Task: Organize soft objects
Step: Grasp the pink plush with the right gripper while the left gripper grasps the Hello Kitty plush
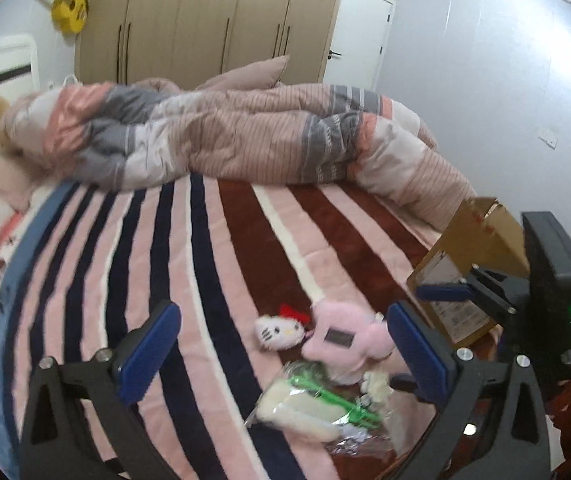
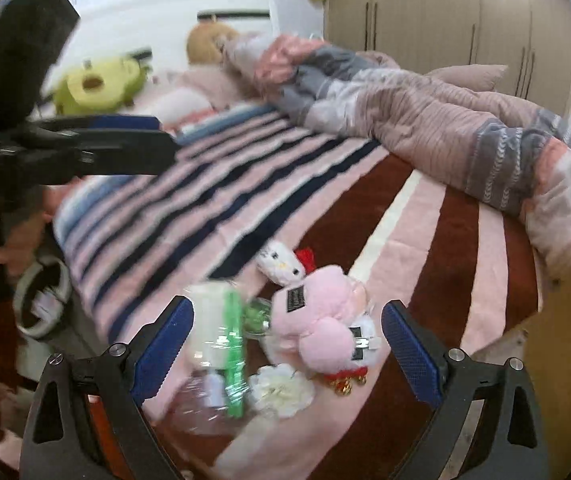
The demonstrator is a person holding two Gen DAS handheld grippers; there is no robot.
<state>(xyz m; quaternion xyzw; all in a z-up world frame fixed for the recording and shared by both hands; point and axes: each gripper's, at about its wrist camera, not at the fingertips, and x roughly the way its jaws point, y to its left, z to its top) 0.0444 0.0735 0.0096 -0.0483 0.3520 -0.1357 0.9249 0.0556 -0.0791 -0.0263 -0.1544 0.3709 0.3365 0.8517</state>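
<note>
On the near edge of the striped blanket (image 1: 213, 248) a small heap of soft things was gathered: a pink plush toy (image 1: 343, 340), a little white cat head with a red bow (image 1: 279, 330), a cream toy sealed in a clear bag with green trim (image 1: 313, 404), and a white fluffy flower (image 2: 281, 390). The plush toy was seen touching the cat head and lying just beside the bag. A cardboard box (image 1: 473, 240) was stood open to the right of the heap, near the bed's corner.

The left gripper (image 1: 285, 360) was held released, its blue pads spread wide above the heap with nothing between them. The right gripper (image 2: 289, 350) was likewise spread and empty, poised over the pink plush toy and the bag. No toy was yet gripped or lifted.

The step in hand was judged to be the approach for a first pick, with sorting hardly begun. The box was taken as the likely place for the toys, though that could not be confirmed. For the next move, one gripper would need to be lowered around a single toy, probably the pink one, and closed gently, since the bag's slippery film and the crowding of neighbours might cause a double grab.
</note>
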